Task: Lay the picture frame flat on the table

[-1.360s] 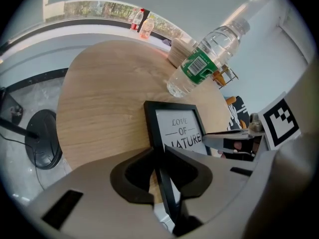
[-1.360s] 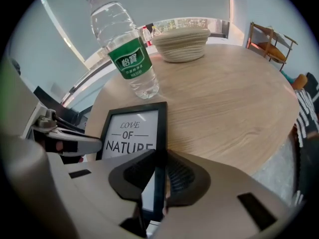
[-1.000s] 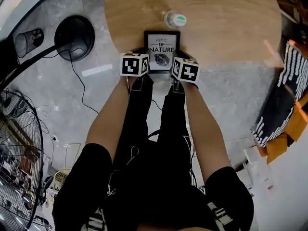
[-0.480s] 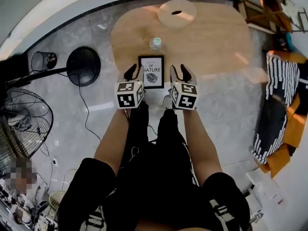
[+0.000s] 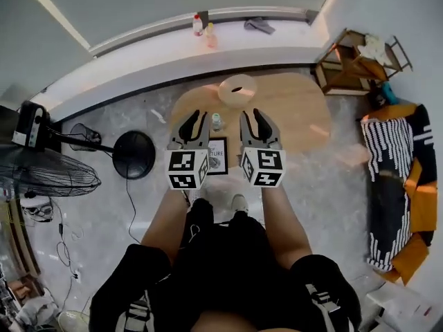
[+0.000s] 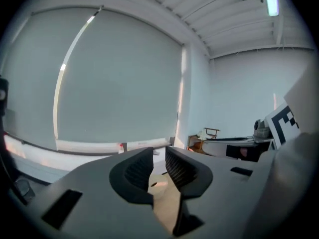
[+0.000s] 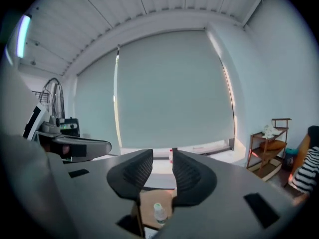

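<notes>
— Where is the picture frame (image 5: 217, 156)?

— It lies flat and face up on the wooden counter (image 5: 291, 113), near the edge on the person's side. In the head view it sits below and between the two grippers, and neither one touches it.

— What is the left gripper (image 5: 194, 124) doing?

— It is held up above the counter. Its own view shows the left gripper (image 6: 159, 156) with its jaws a little apart and nothing between the ribbed pads, only bare counter (image 6: 162, 198) far below.

— And the right gripper (image 5: 256, 123)?

— It is also raised, level with the left one and beside it. In its own view the right gripper (image 7: 163, 158) has its jaws apart but closing, and they hold nothing. A small bottle (image 7: 159, 213) shows through the gap, standing on the counter (image 7: 147, 200) below.

— What else is near them?

— In the head view the small bottle (image 5: 216, 121) stands just beyond the frame, between the two grippers. Farther ahead of them lies a round beige disc (image 5: 237, 90) with a dark hole. A fan's round black base (image 5: 133, 155) sits on the floor to the left of the left gripper.
</notes>
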### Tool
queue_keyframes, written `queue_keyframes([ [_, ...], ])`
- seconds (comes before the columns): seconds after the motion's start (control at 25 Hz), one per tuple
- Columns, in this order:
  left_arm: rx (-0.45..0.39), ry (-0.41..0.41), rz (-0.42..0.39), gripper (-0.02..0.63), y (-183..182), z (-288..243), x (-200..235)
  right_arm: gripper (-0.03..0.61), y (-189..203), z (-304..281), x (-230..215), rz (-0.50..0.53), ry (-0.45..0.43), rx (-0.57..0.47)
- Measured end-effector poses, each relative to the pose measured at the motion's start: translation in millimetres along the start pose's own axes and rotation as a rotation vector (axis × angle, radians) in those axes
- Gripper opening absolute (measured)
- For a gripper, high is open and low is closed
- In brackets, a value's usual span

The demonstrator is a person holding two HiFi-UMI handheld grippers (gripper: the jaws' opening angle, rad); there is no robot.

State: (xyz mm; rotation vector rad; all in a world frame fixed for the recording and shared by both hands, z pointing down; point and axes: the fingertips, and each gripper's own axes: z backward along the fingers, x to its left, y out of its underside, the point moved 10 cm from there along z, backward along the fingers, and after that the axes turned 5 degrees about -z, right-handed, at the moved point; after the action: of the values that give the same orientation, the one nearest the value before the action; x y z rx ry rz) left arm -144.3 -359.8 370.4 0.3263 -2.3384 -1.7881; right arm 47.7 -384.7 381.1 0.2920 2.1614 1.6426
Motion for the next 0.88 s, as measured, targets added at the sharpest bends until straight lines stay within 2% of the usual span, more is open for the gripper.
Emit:
queue_keyframes([
  [0.16, -0.115, -0.061, -0.026, 0.035, -55.7, 48.4, -14.9, 0.098, -62.8, 37.2, 21.7, 0.042, -0.027, -0.112],
  [0.2, -0.122, -0.066, -0.022, 0.024, -63.7, 59.3, -17.7, 0.035, -74.6, 46.8, 27.3, 0.060, -0.022, -0.135],
  [0.24, -0.121, -0.063, -0.020, 0.021, -70.3, 68.9, -20.9, 0.015, -85.1, 56.0, 32.2, 0.075, -0.027, -0.157],
  [0.4, -0.130, -0.057, -0.021, 0.020, -96.7, 103.3, -30.1, 0.014, -118.4, 84.1, 45.3, 0.087, -0.082, -0.228],
  [0.56, -0.170, -0.104, -0.020, 0.020, -118.6, 129.3, -17.6, 0.012, -133.6, 88.2, 59.4, 0.107, -0.087, -0.248],
  [0.72, -0.182, -0.156, -0.056, 0.020, -127.1, 143.4, -3.7, 0.011, -137.1, 88.8, 73.2, 0.124, -0.070, -0.252],
  [0.88, -0.193, -0.168, -0.053, 0.020, -130.1, 152.4, -0.6, 0.012, -141.2, 92.7, 79.7, 0.144, -0.061, -0.280],
])
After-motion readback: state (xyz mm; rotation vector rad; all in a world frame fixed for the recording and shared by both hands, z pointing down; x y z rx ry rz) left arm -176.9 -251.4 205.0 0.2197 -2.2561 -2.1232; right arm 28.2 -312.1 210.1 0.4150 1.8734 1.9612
